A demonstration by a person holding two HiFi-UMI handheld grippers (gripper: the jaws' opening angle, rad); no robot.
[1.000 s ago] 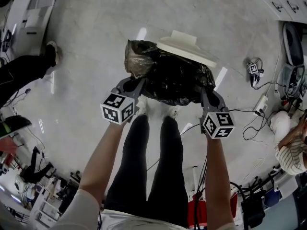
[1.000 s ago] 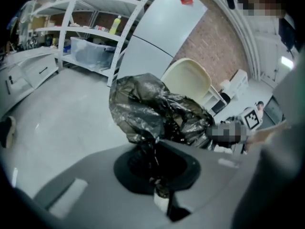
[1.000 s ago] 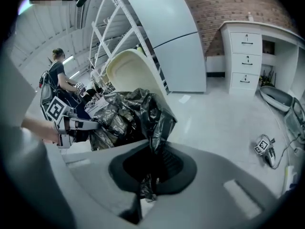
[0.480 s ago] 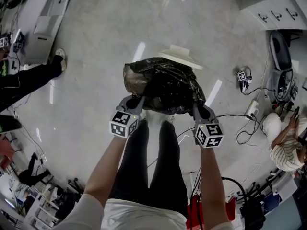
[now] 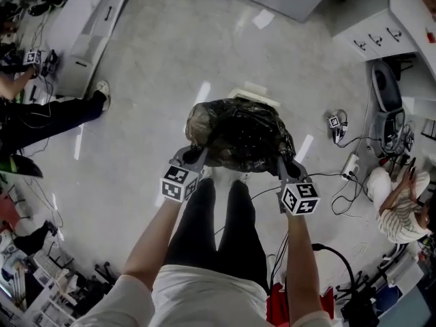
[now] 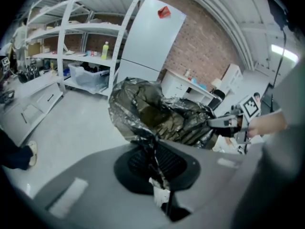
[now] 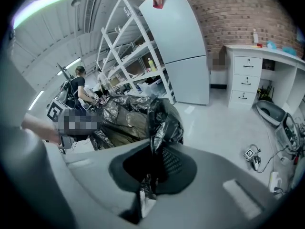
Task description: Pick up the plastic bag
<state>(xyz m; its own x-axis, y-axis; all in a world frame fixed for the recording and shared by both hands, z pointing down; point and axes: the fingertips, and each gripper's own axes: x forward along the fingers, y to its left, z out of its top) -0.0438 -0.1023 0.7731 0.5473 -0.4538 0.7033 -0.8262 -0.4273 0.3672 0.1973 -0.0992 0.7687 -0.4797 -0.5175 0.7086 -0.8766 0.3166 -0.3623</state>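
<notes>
Pale floor (image 5: 150,80) below — plastic bag (image 5: 242,135) hung clear.
My left tongs (image 5: 194,157) and right tongs (image 5: 283,163) clamped its edges; next, I judged, steady carrying.

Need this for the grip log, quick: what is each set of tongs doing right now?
Left tongs: shut on the plastic bag.
Right tongs: shut on the plastic bag too.

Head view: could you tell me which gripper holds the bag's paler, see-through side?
The left gripper: the plastic bag is translucent brown there, but opaque black by the right gripper.
</notes>
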